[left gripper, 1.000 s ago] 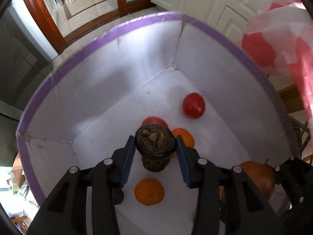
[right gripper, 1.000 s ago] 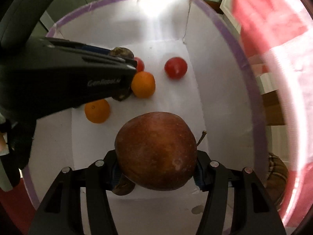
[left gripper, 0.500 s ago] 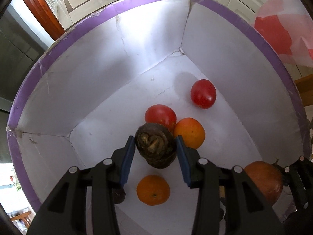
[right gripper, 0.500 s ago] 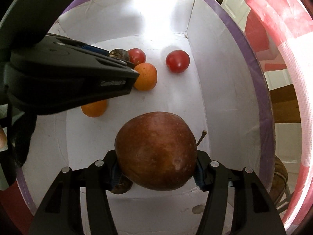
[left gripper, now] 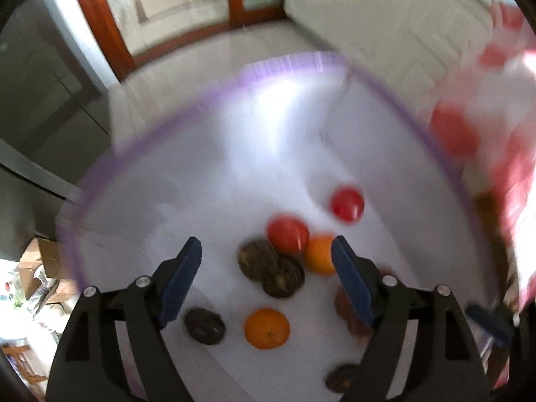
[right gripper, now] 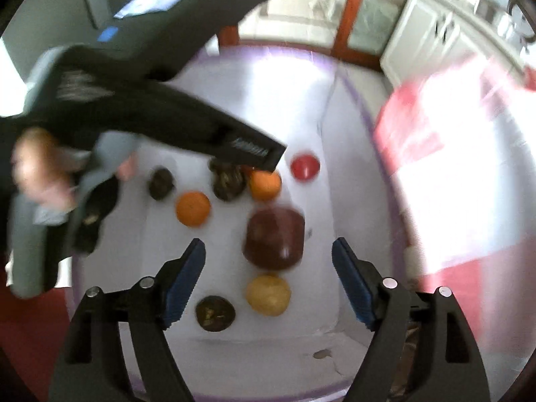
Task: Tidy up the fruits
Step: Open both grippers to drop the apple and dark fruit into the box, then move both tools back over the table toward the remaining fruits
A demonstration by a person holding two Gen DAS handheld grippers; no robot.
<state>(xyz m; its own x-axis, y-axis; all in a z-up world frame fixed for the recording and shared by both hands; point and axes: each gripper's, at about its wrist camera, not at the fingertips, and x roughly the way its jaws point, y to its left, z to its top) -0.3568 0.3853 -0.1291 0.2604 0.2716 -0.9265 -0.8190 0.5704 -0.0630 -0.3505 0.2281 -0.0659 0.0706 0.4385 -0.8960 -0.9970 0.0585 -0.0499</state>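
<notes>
Below the right hand-held gripper, whose jaws have just been spread, the apple is seen loose on the box floor, no long axis being discernible, while the left hand-held gripper is likewise opened empty above two dark fruits.

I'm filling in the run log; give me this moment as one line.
left tool: open, empty, just opened | right tool: open, empty, just opened | apple: in box | dark fruit: in box
</notes>
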